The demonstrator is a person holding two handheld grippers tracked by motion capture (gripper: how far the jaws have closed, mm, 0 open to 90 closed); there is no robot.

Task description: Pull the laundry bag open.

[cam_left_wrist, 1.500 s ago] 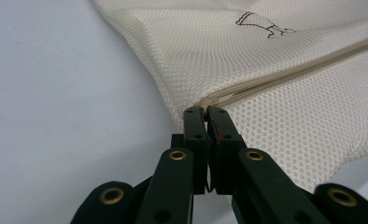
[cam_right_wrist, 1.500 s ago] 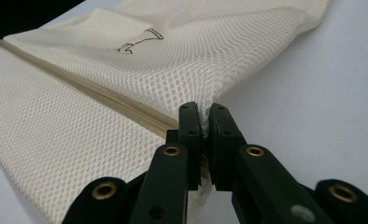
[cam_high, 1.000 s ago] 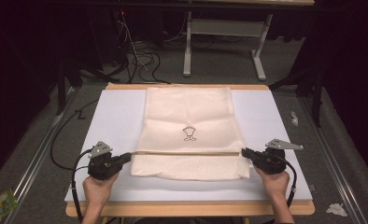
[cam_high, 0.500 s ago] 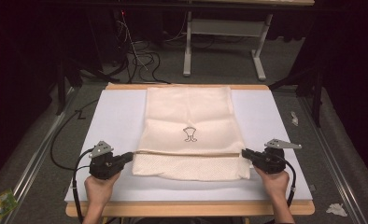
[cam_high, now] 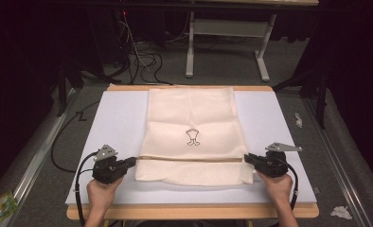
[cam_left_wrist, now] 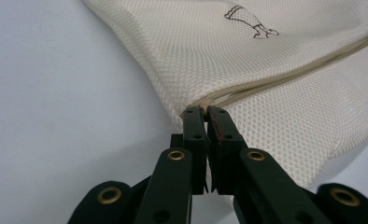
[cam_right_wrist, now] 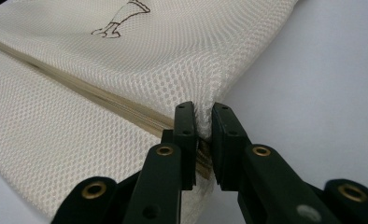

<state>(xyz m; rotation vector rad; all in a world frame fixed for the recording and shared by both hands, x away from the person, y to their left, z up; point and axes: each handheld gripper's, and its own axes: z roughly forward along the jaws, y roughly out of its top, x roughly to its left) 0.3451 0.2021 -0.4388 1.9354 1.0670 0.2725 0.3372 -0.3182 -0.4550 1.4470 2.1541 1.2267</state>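
Fingers (cam_left_wrist: 194, 122) of both grippers pinch the cream mesh laundry bag (cam_high: 192, 120) at its zipper band's two ends, its length stretching toward twelve o'clock across the white tabletop (cam_high: 113, 123).

L hand-held gripper (cam_high: 133, 162) jaws pinched, R hand-held gripper (cam_high: 246, 158) likewise, both low

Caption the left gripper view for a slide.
Left gripper shut on the edge of a cream mesh bag at its zipper seam, over a white tabletop.
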